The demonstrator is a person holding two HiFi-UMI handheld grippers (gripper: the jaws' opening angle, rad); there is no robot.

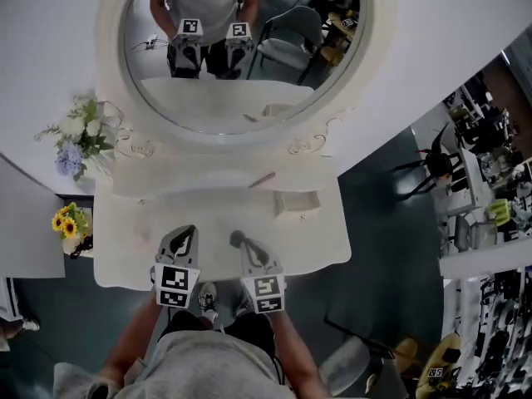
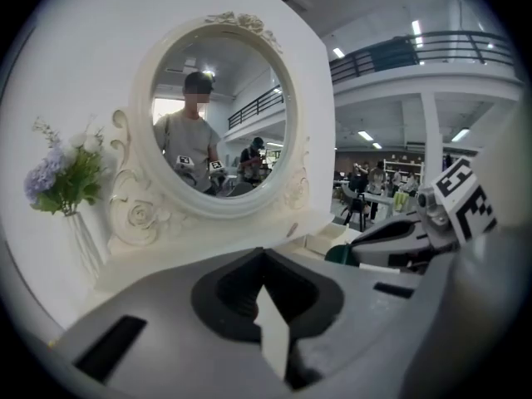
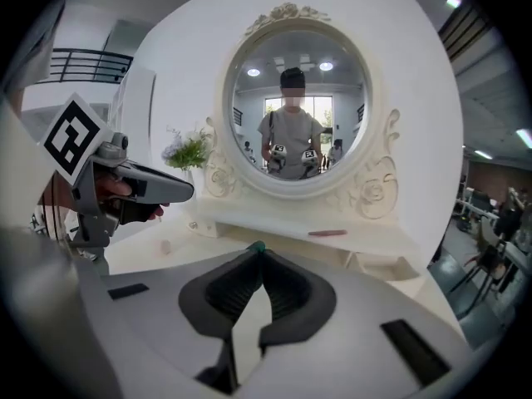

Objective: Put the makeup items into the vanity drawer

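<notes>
My right gripper (image 1: 238, 241) hovers over the front of the white vanity top (image 1: 324, 239), shut on a small dark green makeup item (image 1: 237, 239). That item's green tip (image 3: 259, 246) peeks out between the jaws, and it also shows in the left gripper view (image 2: 341, 254). To its left, my left gripper (image 1: 188, 233) is held at the same height, its jaws together with nothing between them. A small drawer (image 1: 297, 202) stands open at the right under the mirror shelf. A pink stick (image 1: 263, 179) lies on that shelf, and a small pale pink item (image 3: 165, 245) rests on the top.
The oval mirror (image 1: 241, 48) rises behind the shelf and reflects me with both grippers. A vase of pale flowers (image 1: 79, 140) stands at the left end, with yellow flowers (image 1: 68, 223) beside the vanity. Chairs and cluttered desks fill the room to the right.
</notes>
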